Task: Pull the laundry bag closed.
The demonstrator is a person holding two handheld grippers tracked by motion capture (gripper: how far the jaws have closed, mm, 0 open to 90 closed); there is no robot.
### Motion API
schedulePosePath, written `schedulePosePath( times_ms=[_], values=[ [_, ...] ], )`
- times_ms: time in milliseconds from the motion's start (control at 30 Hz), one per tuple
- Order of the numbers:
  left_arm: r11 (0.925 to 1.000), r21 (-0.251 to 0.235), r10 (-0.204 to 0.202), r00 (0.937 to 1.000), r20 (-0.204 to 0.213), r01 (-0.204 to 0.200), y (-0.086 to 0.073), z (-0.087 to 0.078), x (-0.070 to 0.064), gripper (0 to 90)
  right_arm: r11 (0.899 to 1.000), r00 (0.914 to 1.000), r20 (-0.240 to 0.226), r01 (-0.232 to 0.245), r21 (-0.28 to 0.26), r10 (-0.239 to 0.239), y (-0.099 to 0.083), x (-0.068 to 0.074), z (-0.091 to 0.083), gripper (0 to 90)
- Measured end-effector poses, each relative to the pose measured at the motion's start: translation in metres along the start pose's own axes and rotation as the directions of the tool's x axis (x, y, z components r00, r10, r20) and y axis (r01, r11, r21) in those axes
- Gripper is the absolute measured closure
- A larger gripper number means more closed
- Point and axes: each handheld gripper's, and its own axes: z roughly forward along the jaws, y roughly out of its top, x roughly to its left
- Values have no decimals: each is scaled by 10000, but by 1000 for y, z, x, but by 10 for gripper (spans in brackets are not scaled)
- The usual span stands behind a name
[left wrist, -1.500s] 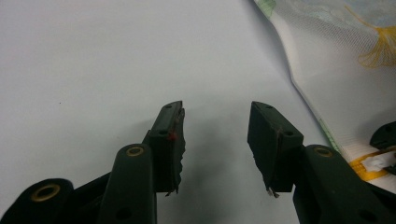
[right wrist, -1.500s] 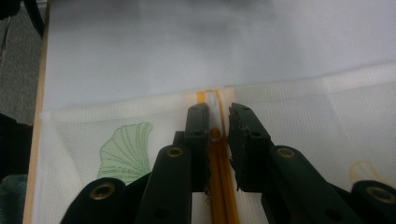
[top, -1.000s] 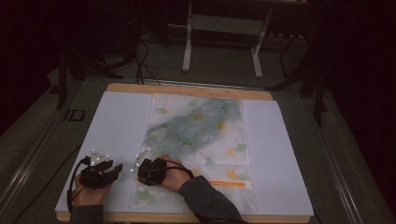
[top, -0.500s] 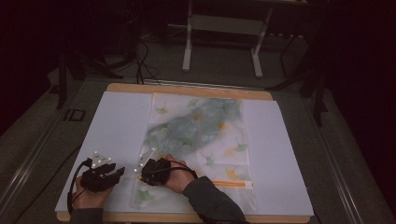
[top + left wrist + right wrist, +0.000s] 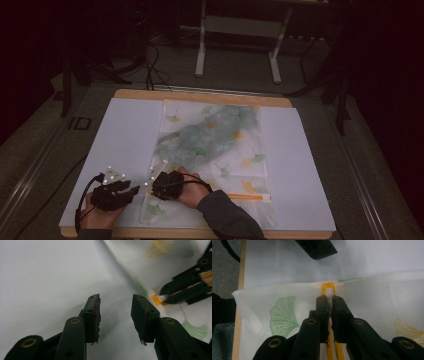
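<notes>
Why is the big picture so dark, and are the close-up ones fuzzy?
High view: dim, room black, only the white table lit. Left gripper view: bright, jaws sharp, the mesh bag behind blurred. Right gripper view: evenly lit, weave and white zipper pull sharp, near jaws slightly soft.

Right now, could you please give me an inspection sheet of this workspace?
Surface: white sheet covering a wooden-edged table.
Job's things: flat white mesh bag printed with green and yellow ginkgo leaves; its orange zipper runs along the near end, white zipper pull at the left end.
Clutter: nothing seen.
Grippers: right gripper has its fingers shut on the zipper pull; left gripper is open over the bare sheet, beside the bag's edge.
Cables: a black cable loops from the left gripper; more lie on the floor.
Surroundings: dark room, grey metal stand legs beyond the table.
</notes>
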Motion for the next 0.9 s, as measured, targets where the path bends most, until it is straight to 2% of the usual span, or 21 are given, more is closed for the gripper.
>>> schedulePosePath(
  times_ms=[133,500,633,833,900],
  values=[
    [9999,-22,145,9995,289,-144,0,-2,-7,589,10000,10000,-1,-21,-8,21,-1,0,2,845],
    [9984,318,435,9956,833,-463,-1,-1,-22,589,10000,10000,82,19,-15,-19,0,1,3,847],
    [9956,514,735,9924,989,-789,-1,4,-26,589,9999,9998,108,157,68,-158,1,0,-1,847],
    [9957,622,609,9900,1272,-692,0,9,-27,601,9994,9990,265,349,-23,-348,3,1,-11,848],
    [9948,679,654,9881,1392,-754,2,12,-28,617,9985,9981,307,533,153,-537,4,1,-13,849]
  ],
)
